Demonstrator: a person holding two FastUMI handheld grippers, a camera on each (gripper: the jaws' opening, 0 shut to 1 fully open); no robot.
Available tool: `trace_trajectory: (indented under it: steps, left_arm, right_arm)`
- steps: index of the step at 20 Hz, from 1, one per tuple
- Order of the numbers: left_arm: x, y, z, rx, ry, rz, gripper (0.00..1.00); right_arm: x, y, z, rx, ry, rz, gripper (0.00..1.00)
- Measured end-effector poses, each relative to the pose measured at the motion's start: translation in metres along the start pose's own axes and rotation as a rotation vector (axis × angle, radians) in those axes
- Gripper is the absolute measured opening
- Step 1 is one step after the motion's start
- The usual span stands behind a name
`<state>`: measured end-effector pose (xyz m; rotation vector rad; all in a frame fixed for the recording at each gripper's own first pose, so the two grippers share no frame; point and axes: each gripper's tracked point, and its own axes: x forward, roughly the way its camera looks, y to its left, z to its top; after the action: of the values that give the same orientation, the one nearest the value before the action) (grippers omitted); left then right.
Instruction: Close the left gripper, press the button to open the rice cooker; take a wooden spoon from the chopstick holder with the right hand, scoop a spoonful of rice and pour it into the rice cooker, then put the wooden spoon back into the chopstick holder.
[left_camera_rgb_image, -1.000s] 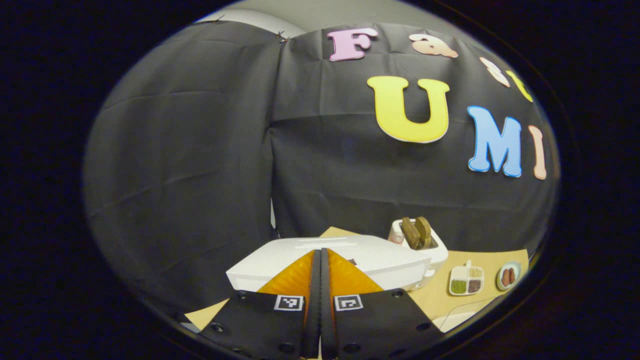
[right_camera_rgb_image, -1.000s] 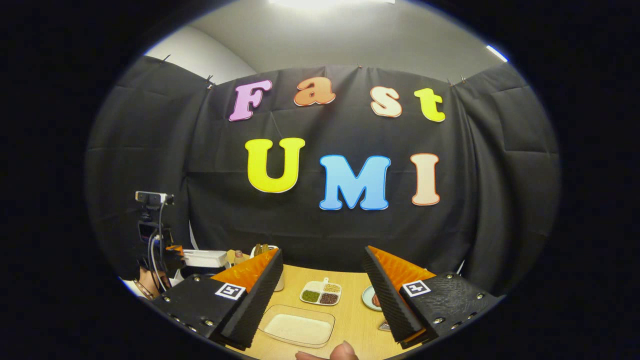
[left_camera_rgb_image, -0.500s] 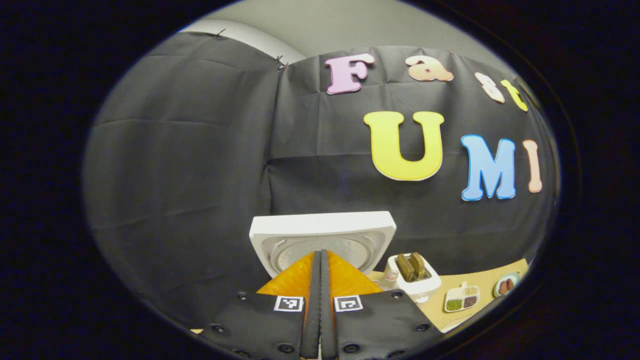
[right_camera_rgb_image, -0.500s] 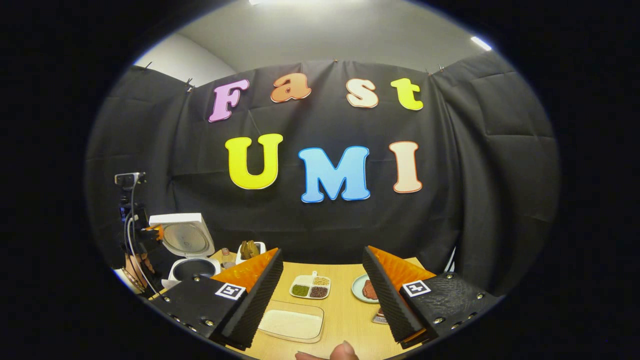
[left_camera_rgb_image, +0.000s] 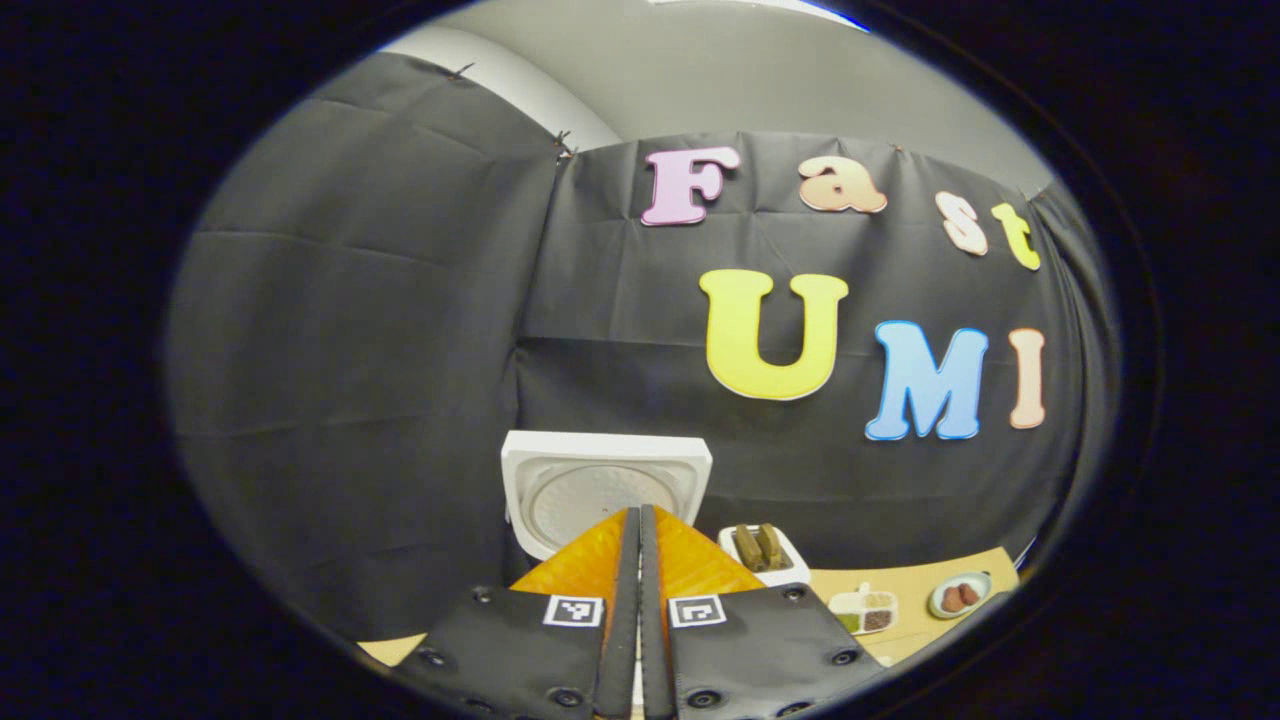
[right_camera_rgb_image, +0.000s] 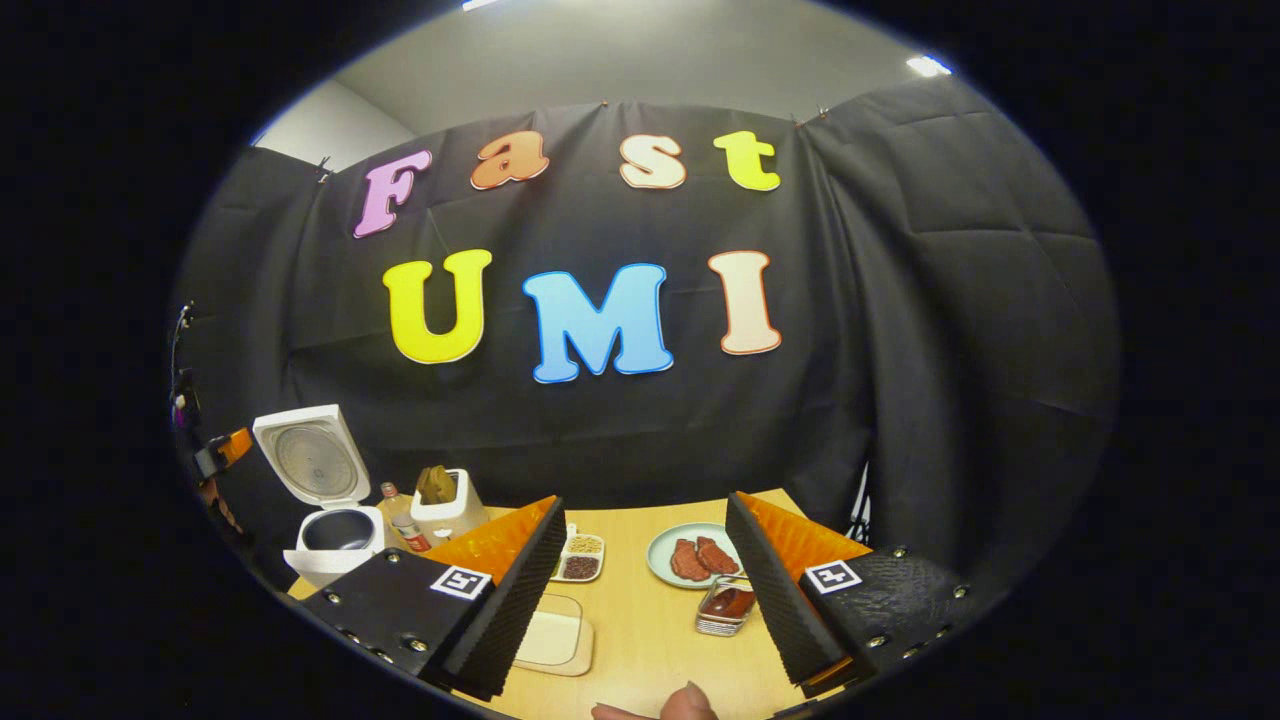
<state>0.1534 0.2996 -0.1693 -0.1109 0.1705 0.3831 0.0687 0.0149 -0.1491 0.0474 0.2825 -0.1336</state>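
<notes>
The rice cooker (right_camera_rgb_image: 330, 500) stands open at the table's (right_camera_rgb_image: 650, 640) far left corner, its white lid (right_camera_rgb_image: 308, 455) tipped up against the black cloth wall and the dark inner pot exposed below. In the left gripper view the left gripper (left_camera_rgb_image: 640, 560) has its two fingers pressed together with nothing between them, raised in front of the upturned lid (left_camera_rgb_image: 605, 480). In the right gripper view the right gripper (right_camera_rgb_image: 645, 560) is spread wide and empty above the wooden tabletop, a fingertip (right_camera_rgb_image: 688, 703) showing at the bottom edge.

Just right of the cooker sits the white chopstick holder (right_camera_rgb_image: 448, 505), brown wooden spoon handles (right_camera_rgb_image: 436, 483) standing in it; the same holder (left_camera_rgb_image: 765, 558) appears beside the lid in the left gripper view. Two small bottles (right_camera_rgb_image: 400, 515) stand between cooker and holder. A divided dish of grains (right_camera_rgb_image: 580, 560) lies mid-table, a clear tray of white rice (right_camera_rgb_image: 555, 640) nearer the front edge beside the gripper's left finger. A pale plate with slices of meat (right_camera_rgb_image: 690, 555) sits to the right, a small clear cup of dark sauce (right_camera_rgb_image: 728, 605) just in front of it. Open tabletop lies between the spread fingers.
</notes>
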Motion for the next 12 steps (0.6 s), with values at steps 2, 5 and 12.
trace_trajectory:
  steps: [2, 5, 12]
  left_arm:
    - [-0.023, -0.022, -0.002, -0.039, 0.013, -0.063, 0.19]
    - [-0.058, -0.036, 0.007, 0.023, -0.02, -0.07, 0.68]
    - [-0.136, -0.084, 0.03, 0.026, -0.098, -0.048, 0.88]
  right_arm:
    - [0.012, -0.037, -0.013, 0.032, 0.012, -0.047, 0.98]
    - [0.036, -0.093, -0.041, 0.085, 0.039, -0.109, 0.98]
    - [0.09, -0.145, -0.093, 0.091, 0.11, -0.061, 0.98]
